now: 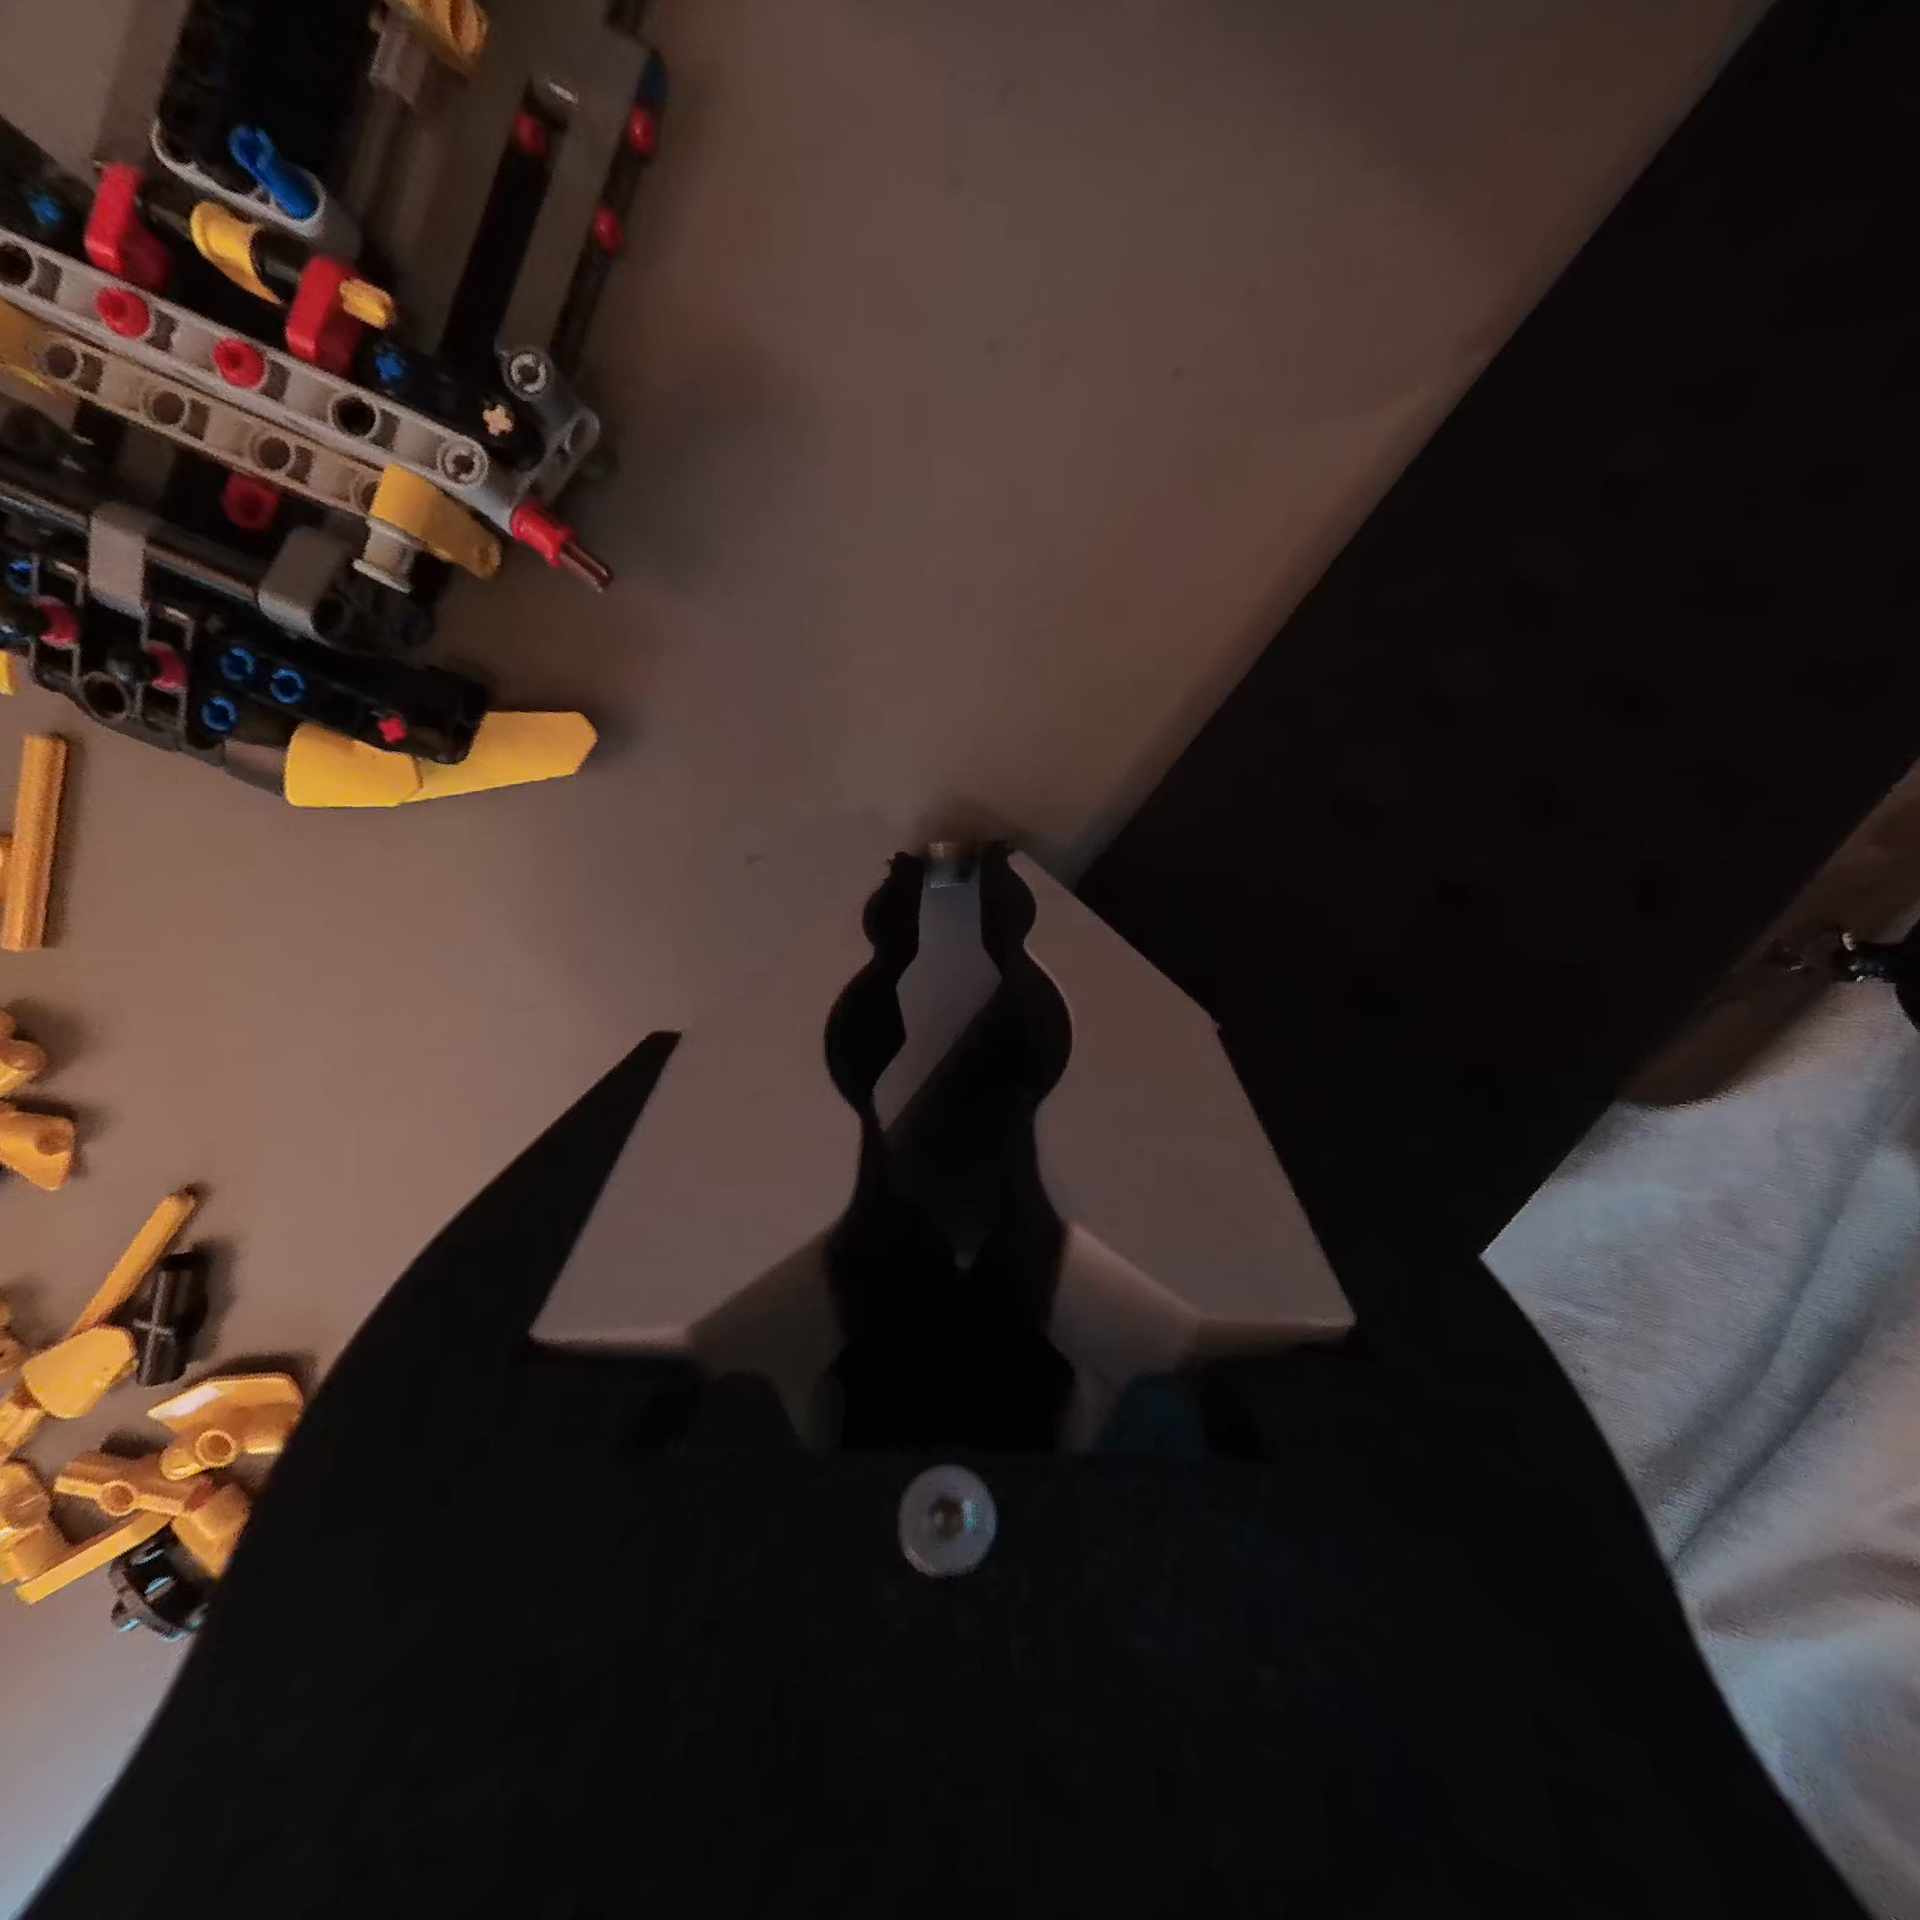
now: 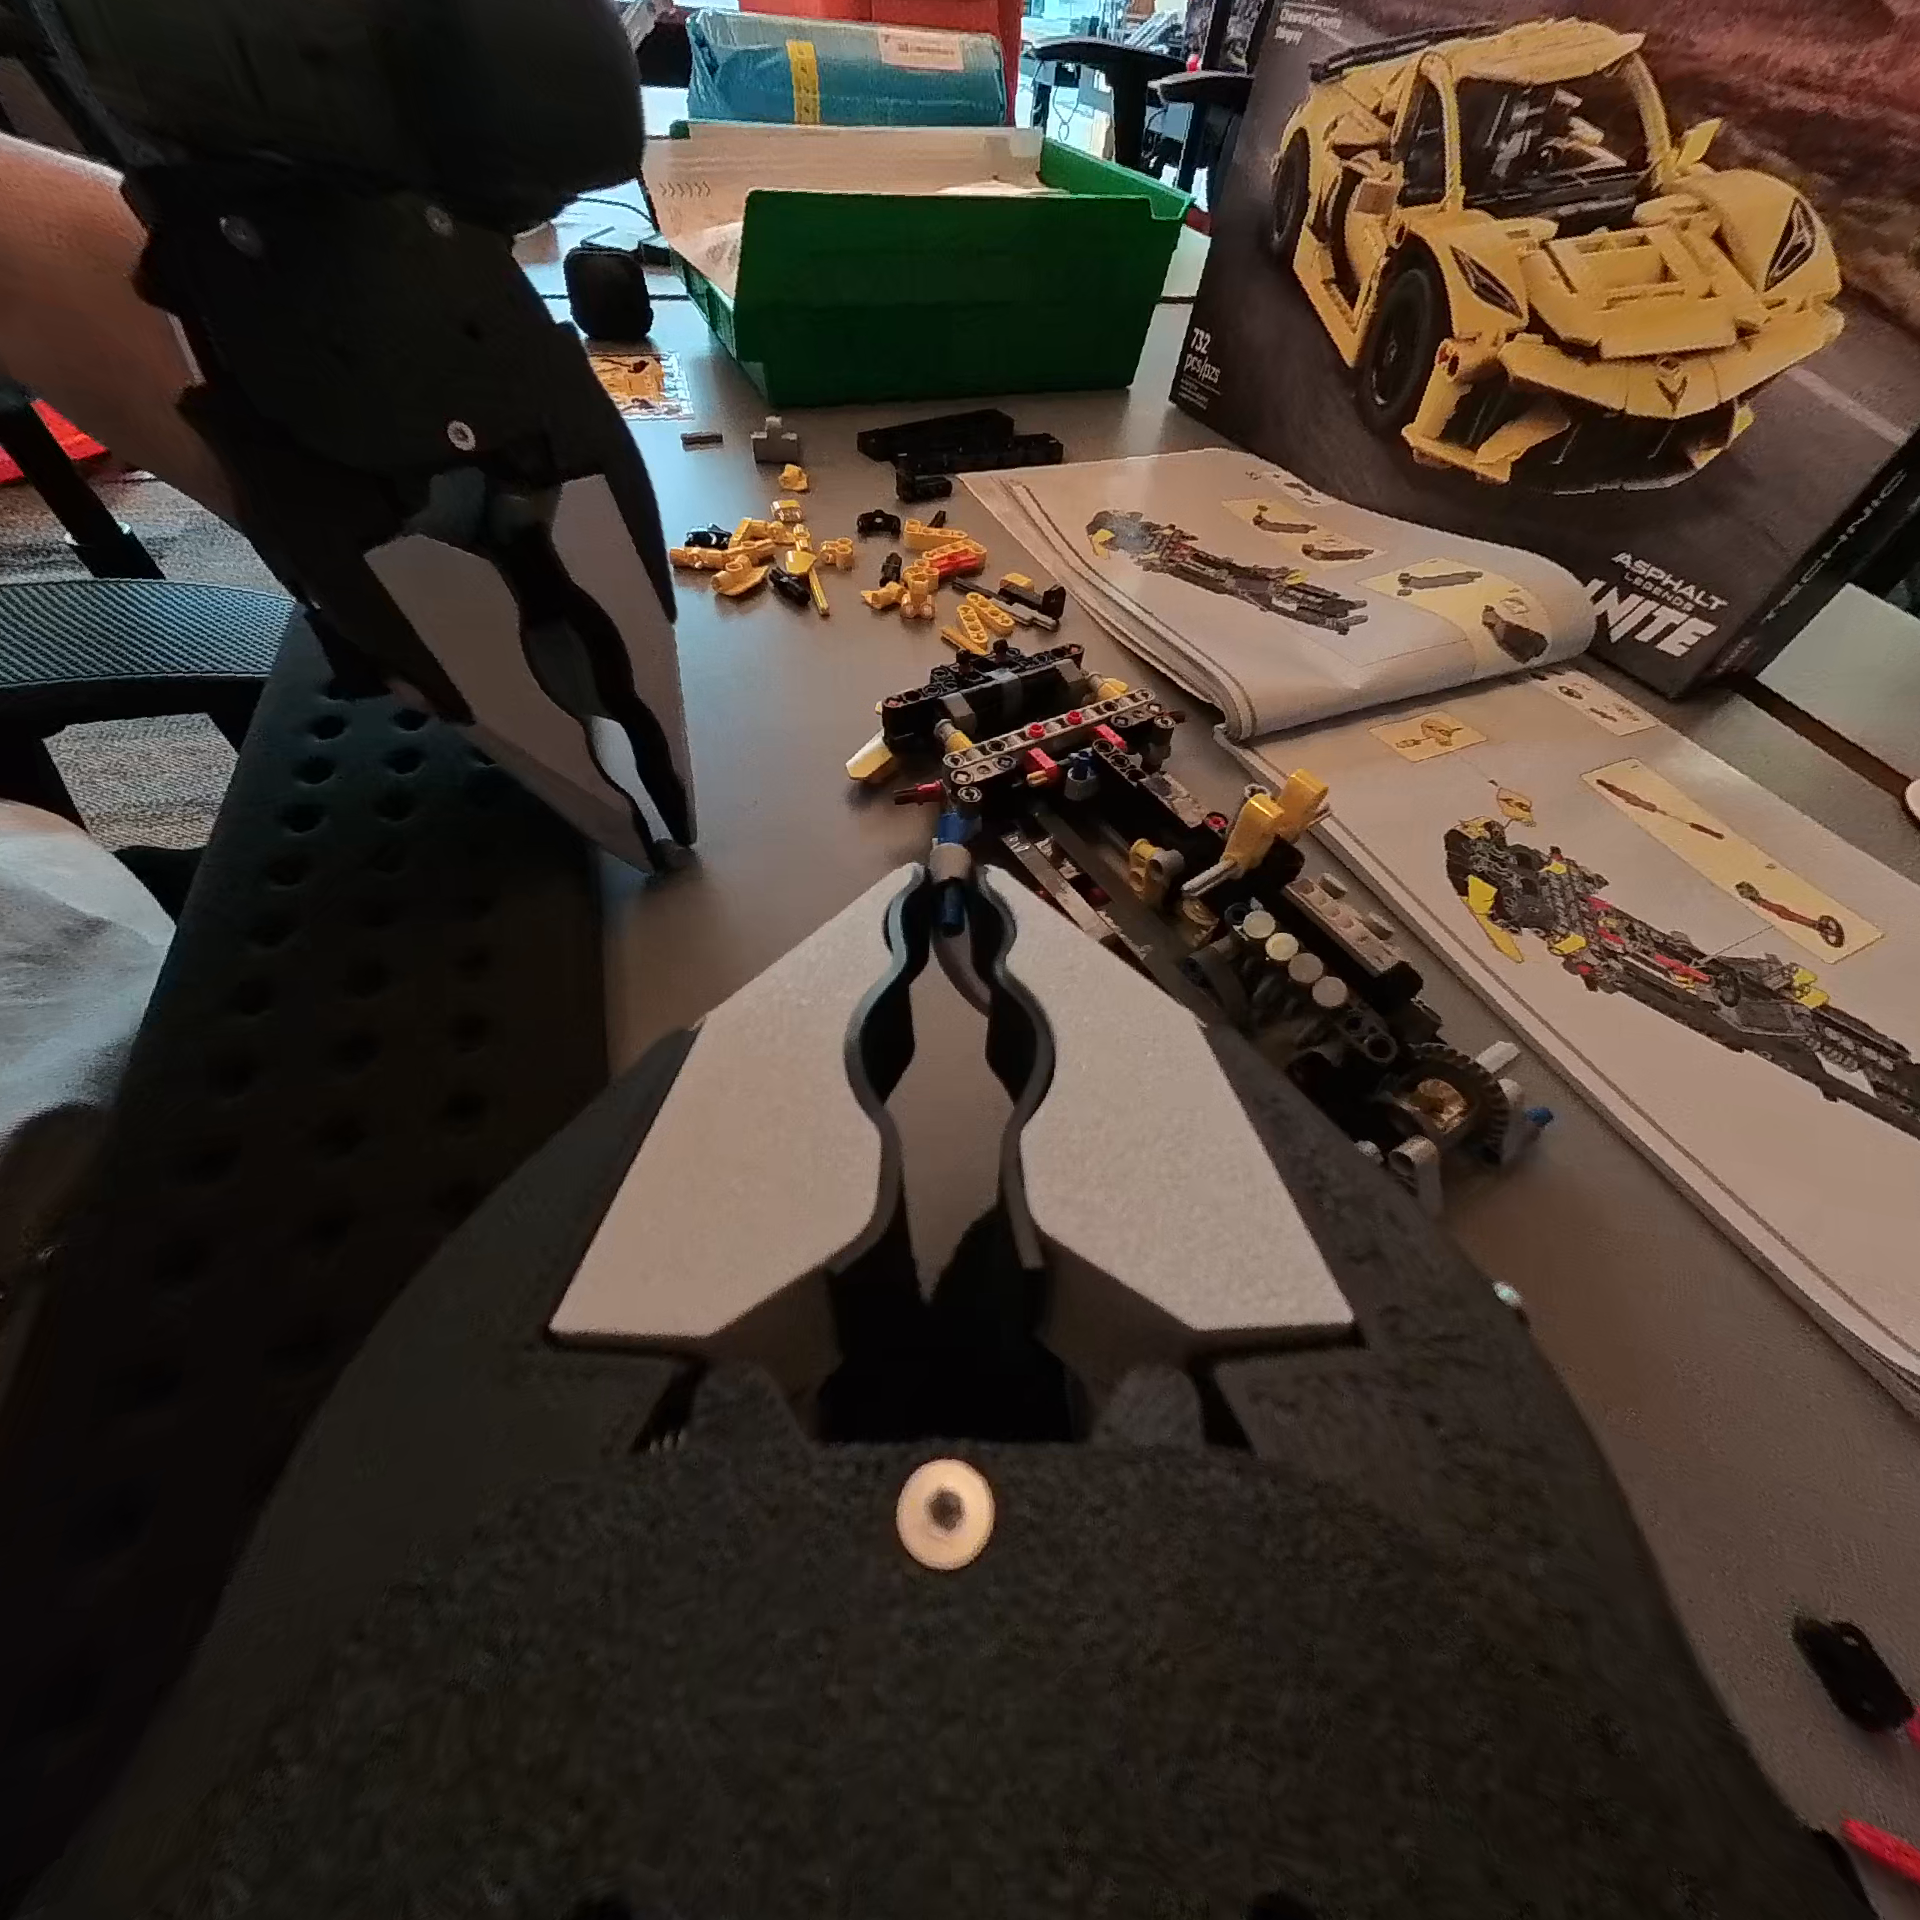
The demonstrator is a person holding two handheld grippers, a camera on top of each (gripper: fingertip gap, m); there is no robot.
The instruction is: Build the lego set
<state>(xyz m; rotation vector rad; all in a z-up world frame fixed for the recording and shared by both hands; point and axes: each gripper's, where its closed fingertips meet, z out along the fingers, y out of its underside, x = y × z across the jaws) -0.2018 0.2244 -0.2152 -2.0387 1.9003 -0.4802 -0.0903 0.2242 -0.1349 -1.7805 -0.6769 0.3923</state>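
Left gripper (image 2: 665, 847), tips down at the table edge, is closed on a small grey piece (image 1: 951, 864); right gripper (image 2: 951, 894) is pinched on a grey-and-blue pin (image 2: 951, 878) beside the chassis (image 2: 1122, 831); mating these is judged next, needing close alignment.

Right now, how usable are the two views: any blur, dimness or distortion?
Left wrist view: dim and warm-tinted, the chassis soft with blur, the left gripper mostly a dark silhouette. Right wrist view: brighter and sharper on the loose yellow pieces, with wide-angle bending at the edges.
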